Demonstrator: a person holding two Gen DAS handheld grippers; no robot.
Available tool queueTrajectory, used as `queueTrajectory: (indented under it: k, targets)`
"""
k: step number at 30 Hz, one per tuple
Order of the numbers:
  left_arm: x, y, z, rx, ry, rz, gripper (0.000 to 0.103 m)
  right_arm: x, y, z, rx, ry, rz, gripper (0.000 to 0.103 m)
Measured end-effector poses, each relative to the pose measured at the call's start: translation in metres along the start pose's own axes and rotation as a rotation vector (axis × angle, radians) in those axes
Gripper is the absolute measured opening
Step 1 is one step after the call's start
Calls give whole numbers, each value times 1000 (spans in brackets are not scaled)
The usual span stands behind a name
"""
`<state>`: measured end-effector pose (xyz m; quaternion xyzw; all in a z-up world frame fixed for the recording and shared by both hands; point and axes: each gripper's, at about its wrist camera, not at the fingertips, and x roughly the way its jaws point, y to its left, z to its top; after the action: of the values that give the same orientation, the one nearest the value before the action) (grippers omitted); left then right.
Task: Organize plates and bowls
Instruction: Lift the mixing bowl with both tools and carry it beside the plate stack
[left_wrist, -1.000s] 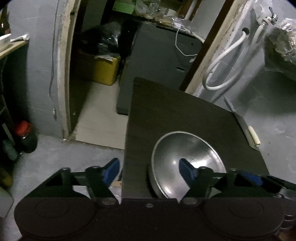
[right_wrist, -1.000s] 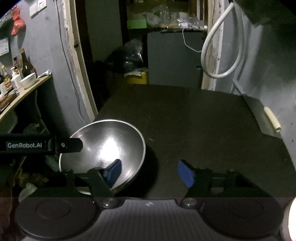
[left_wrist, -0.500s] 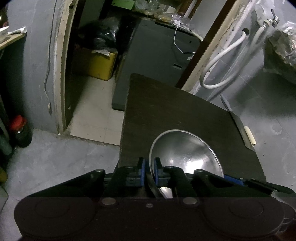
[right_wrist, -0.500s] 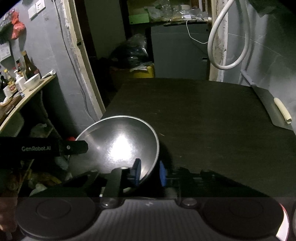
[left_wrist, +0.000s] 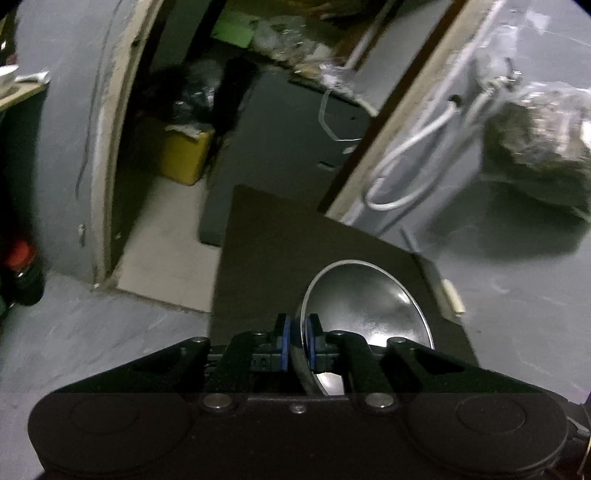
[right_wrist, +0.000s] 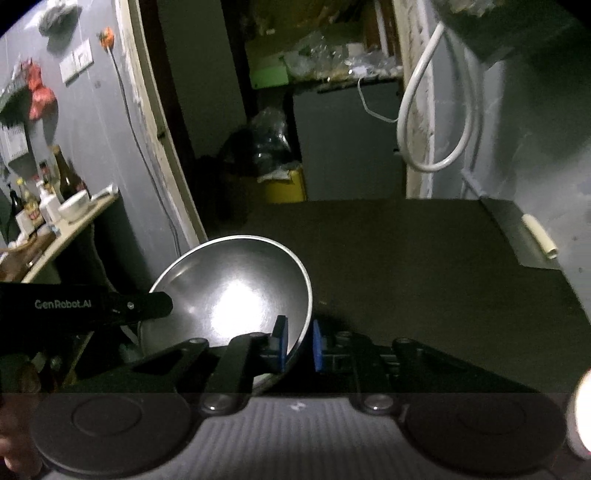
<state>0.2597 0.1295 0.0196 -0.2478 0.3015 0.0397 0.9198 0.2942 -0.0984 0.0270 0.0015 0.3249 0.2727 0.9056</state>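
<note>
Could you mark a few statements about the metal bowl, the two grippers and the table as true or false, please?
1. The left gripper is clamped on the metal bowl's rim. True.
2. The right gripper stands open beside the bowl. False: its blue pads pinch the bowl's rim, one inside, one outside.
3. The bowl is full of food. False: its shiny inside is empty.
4. A cleaver with a pale handle lies at the dark table's right edge. True.
5. A plate is stacked in the bowl. False: none shows.
</note>
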Motion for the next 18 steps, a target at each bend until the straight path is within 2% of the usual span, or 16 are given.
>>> queueTrajectory:
  k: [6, 12, 18]
  targets:
    - [-24, -31, -12, 51, 31, -89, 10, -50, -15, -8, 24, -16, -23, 16]
    - [-37, -43, -40, -3, 131, -171, 11, -96, -29, -30, 50, 10, -47, 15]
    - [-49, -54, -72, 17, 228, -205, 11, -131, -38, -63, 89, 67, -65, 16]
